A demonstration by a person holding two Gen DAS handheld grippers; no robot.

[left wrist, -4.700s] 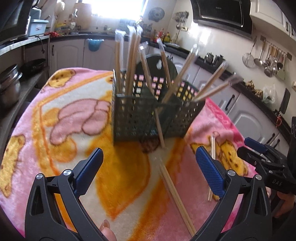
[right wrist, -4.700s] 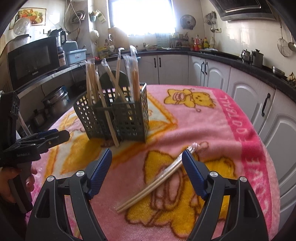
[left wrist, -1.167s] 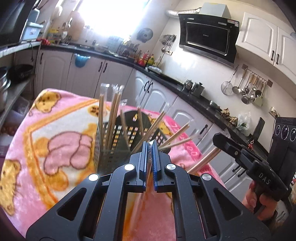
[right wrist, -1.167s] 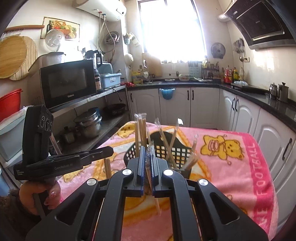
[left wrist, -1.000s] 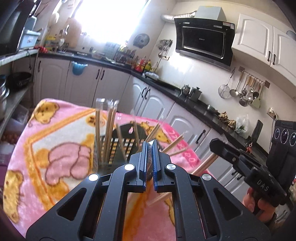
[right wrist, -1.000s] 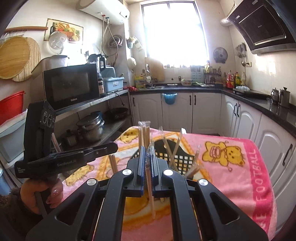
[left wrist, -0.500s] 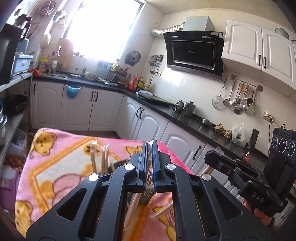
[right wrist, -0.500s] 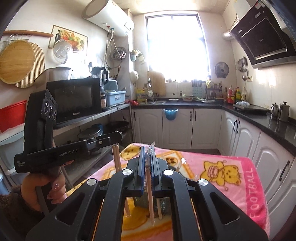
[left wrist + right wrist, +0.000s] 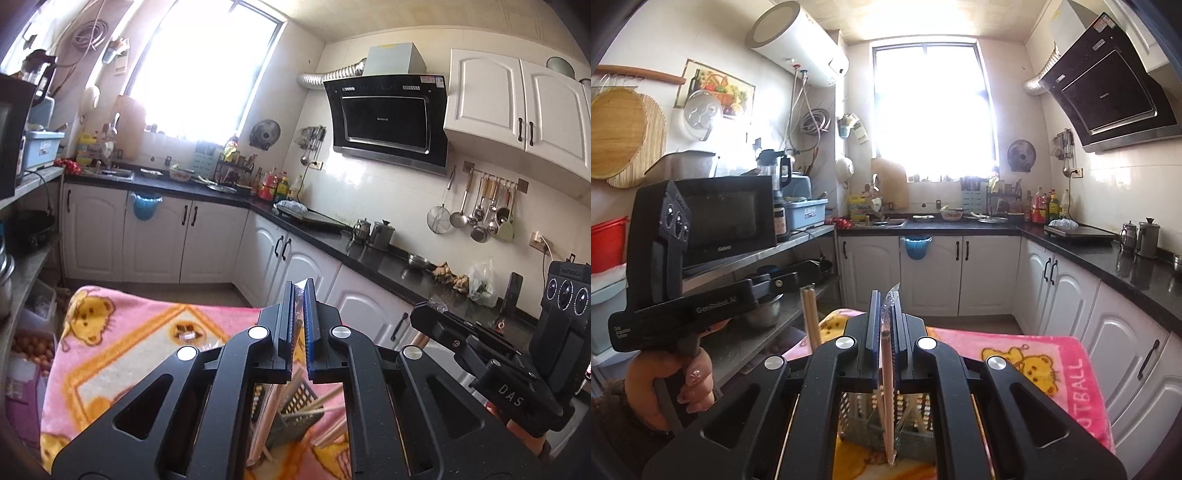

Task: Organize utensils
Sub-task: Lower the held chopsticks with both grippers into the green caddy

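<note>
Both your grippers are clamped on wrapped chopsticks: the left gripper (image 9: 300,295) pinches one pair (image 9: 297,325), the right gripper (image 9: 885,306) another (image 9: 887,391) hanging straight down. The perforated utensil holder (image 9: 882,428) sits right below your right jaws on the pink cartoon-bear blanket (image 9: 1045,365). Ahead: white cabinets (image 9: 960,273), black countertop (image 9: 960,230), bright window (image 9: 932,110).

Basket (image 9: 871,430) mostly behind gripper frame
</note>
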